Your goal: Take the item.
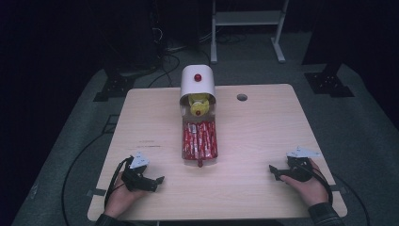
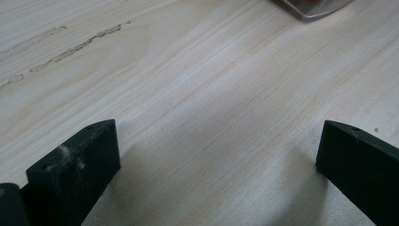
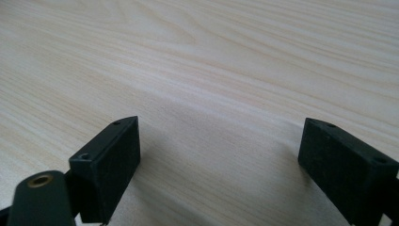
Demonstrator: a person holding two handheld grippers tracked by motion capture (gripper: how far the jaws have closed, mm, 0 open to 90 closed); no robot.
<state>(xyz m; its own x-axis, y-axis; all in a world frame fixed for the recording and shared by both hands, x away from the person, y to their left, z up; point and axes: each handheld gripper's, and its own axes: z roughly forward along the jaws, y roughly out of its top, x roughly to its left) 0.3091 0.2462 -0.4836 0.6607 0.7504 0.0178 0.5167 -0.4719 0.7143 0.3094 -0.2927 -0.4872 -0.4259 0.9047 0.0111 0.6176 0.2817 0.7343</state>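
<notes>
- High view: a clear tray (image 1: 199, 155) lies lengthwise at the middle of the desk (image 1: 263, 141), packed with red-and-white packets (image 1: 199, 137) standing side by side. Any print on them is too small to read.
- At the tray's far end a white curved cover (image 1: 198, 81) with a red knob (image 1: 198, 77) arches over it. Under the cover sits something yellow (image 1: 199, 100) with a second red knob (image 1: 198, 112) in front of it. A small dark red piece (image 1: 200, 164) sticks out at the tray's near end.
- The left tool (image 1: 160, 180) rests on the desk near its front left edge, held in a hand and pointing right, well apart from the tray. The right tool (image 1: 271, 169) rests at the front right, pointing left toward the tray, also well apart from it.
- Left gripper view: the jaws stand spread over bare wood, nothing between them. A corner of the tray (image 2: 314, 10) shows at the top edge.
- Right gripper view: the jaws stand wide apart over bare desk (image 3: 211, 70), holding nothing.
</notes>
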